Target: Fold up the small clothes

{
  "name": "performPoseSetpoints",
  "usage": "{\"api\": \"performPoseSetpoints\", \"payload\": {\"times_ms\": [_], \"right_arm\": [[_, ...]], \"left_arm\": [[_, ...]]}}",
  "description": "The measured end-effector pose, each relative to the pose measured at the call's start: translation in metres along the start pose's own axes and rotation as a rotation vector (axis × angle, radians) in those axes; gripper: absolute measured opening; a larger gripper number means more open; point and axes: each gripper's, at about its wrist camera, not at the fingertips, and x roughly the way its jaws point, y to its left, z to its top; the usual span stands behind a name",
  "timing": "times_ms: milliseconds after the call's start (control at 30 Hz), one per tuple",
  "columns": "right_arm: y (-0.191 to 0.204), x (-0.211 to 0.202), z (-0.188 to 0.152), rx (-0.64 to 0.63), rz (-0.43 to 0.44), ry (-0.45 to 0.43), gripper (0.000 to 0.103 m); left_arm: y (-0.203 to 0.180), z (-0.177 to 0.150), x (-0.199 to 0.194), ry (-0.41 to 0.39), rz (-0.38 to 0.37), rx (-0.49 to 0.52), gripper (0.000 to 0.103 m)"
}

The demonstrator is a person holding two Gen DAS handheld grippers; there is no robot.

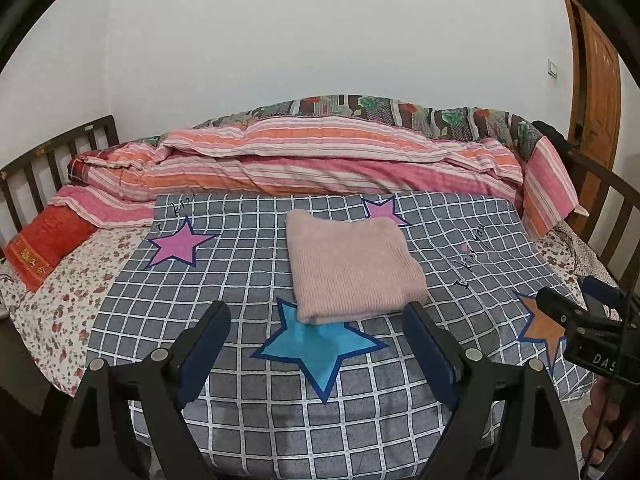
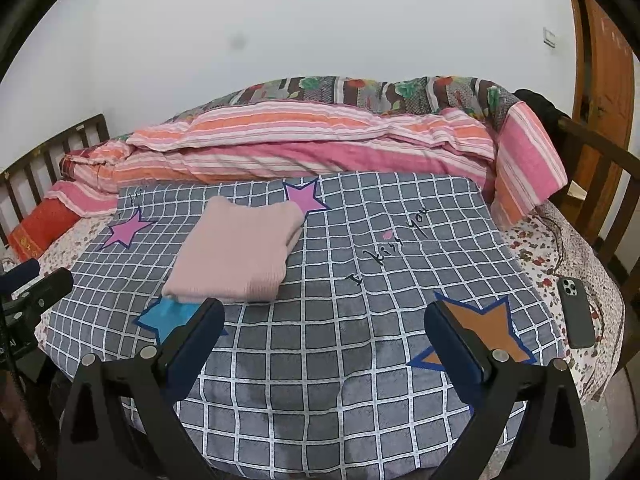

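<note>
Left wrist view: our left tongs are spread wide, nothing betw. the fingers, held over the near part of the grey checked cover. The folded pink sweater lies flat on that cover just beyond the tong tips, its near edge overlapping the blue star. Open cover to the left & right of it; far edge bounded by the striped quilt, left edge drops to the floral sheet. Script near the right reads approx. "I kiss you". Our right tongs show at the far right; can't tell their state here; body reads "DAS".

Right wrist view: our right tongs are spread, empty, over the near cover. Sweater sits left of centre, just past the left finger. Wide bare cover to its right, w/ "I kiss you" & orange star. A phone lies face down on the sheet at the right edge. Wooden rails bound the bed on the right.
</note>
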Motion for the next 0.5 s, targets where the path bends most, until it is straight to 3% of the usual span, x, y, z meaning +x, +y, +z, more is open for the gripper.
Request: {"api": "performPoseSetpoints", "payload": {"times_ms": [500], "right_arm": [[-0.0009,-0.0035,-0.0006,-0.002,-0.008,-0.004,0.099]], "left_arm": [[0.0005,0.0005,-0.0029,0.001,-0.004,-0.001,0.087]]}}
